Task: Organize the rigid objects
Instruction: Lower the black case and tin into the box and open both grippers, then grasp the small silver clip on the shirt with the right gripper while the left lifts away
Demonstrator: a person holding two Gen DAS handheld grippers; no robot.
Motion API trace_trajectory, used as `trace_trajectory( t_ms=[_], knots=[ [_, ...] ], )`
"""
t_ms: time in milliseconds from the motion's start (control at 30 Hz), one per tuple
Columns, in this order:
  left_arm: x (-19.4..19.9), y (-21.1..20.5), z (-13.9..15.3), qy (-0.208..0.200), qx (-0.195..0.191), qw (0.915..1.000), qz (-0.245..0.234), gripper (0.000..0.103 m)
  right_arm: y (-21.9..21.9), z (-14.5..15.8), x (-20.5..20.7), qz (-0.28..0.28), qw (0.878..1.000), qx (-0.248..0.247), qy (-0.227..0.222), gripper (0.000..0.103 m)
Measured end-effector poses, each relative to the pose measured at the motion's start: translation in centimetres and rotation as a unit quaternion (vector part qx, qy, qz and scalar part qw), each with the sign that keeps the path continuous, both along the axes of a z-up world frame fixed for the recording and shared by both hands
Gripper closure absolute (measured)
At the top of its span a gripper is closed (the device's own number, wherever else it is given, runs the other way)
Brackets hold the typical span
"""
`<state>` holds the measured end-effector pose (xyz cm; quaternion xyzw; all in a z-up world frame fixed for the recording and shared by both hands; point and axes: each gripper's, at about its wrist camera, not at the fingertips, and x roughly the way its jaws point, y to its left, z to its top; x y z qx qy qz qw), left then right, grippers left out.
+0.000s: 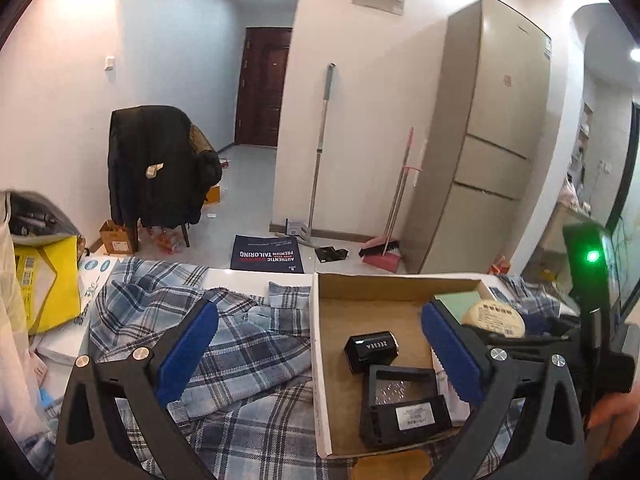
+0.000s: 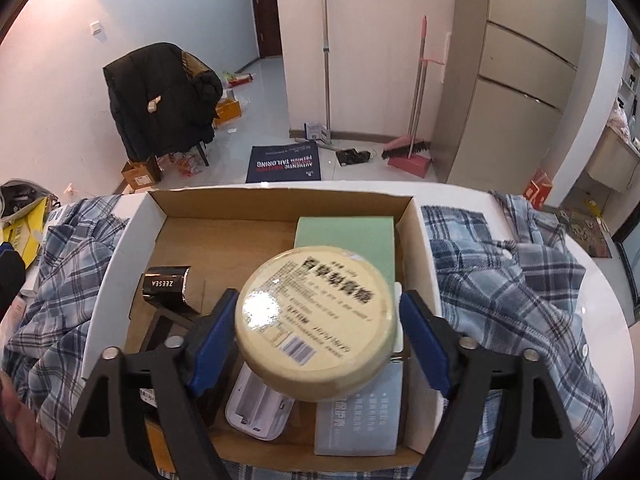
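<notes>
A cardboard box (image 2: 280,196) stands on the plaid-covered table. My right gripper (image 2: 319,297) reaches into it with a round cream-coloured tin (image 2: 316,320) between its blue pads. The tin lies tilted on a white case (image 2: 256,412) and a pale blue box (image 2: 356,420), and a thin gap shows at the right pad. Behind it sits a green box (image 2: 344,232), and to the left a black ZEESEA box (image 2: 166,284). My left gripper (image 1: 320,312) hangs wide open over the box's left wall (image 1: 320,360), holding nothing. Below it lie the ZEESEA box (image 1: 372,350) and a black frame tray (image 1: 400,388).
A blue plaid cloth (image 1: 240,360) covers the white table on both sides of the box. A yellow bag (image 1: 52,280) sits at the far left. Beyond the table edge are a chair with a black jacket (image 1: 160,168), a fridge (image 1: 492,140) and a broom with dustpan (image 1: 380,252).
</notes>
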<state>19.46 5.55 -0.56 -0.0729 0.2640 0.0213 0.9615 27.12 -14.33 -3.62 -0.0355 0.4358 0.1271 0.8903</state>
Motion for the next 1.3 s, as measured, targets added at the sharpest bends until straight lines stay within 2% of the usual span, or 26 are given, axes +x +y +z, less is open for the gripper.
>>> trace_trajectory(
  t_ms=[100, 167, 267, 433, 567, 700, 800, 933, 1033, 1100, 1200, 1300],
  knots=[
    [-0.9, -0.8, 1.1, -0.022, 0.017, 0.9996, -0.003, 0.000, -0.5, 1.5, -1.0, -0.001, 0.999, -0.021, -0.024, 0.022],
    [-1.6, -1.1, 2.0, -0.038, 0.023, 0.9990, -0.005, 0.000, -1.6, 3.4, -2.7, -0.011, 0.999, -0.016, -0.049, 0.022],
    [-3.1, -1.4, 4.1, -0.066, 0.021, 0.9975, -0.015, 0.000, -3.1, 6.0, -5.5, -0.011, 0.997, 0.005, -0.074, 0.022],
    [-7.5, -1.7, 9.0, -0.136, 0.005, 0.9903, -0.028, 0.000, -5.3, 9.9, -11.1, -0.012, 0.992, 0.013, -0.124, 0.022],
    [-10.6, -2.2, 11.9, -0.171, -0.004, 0.9847, -0.032, 0.000, -6.8, 11.6, -14.3, -0.014, 0.989, 0.041, -0.140, 0.022],
    [-13.4, -2.7, 13.6, -0.191, 0.014, 0.9812, -0.022, 0.000, -7.4, 12.3, -16.4, -0.033, 0.988, 0.057, -0.139, 0.021],
    [-15.0, -2.7, 13.3, -0.192, 0.008, 0.9812, -0.016, 0.000, -7.2, 11.2, -17.0, -0.060, 0.991, 0.048, -0.109, 0.021],
    [-15.7, -3.1, 11.2, -0.146, 0.002, 0.9887, -0.032, 0.000, -6.5, 8.2, -17.1, -0.049, 0.995, 0.068, -0.055, 0.022],
    [-16.3, -3.3, 8.8, -0.118, 0.006, 0.9923, -0.038, 0.000, -5.9, 5.2, -16.3, -0.059, 0.997, 0.058, -0.009, 0.037],
    [-16.2, -3.3, 7.3, -0.102, 0.012, 0.9943, -0.029, 0.000, -5.9, 3.1, -15.4, -0.063, 0.996, 0.063, 0.029, 0.052],
    [-15.5, -2.7, 5.3, -0.079, 0.003, 0.9968, -0.015, 0.000, -6.1, 0.1, -14.1, -0.069, 0.991, 0.076, 0.088, 0.066],
    [-14.7, -1.8, 3.6, -0.062, -0.014, 0.9980, -0.005, 0.000, -6.6, -1.7, -14.1, -0.068, 0.984, 0.098, 0.129, 0.069]
  ],
)
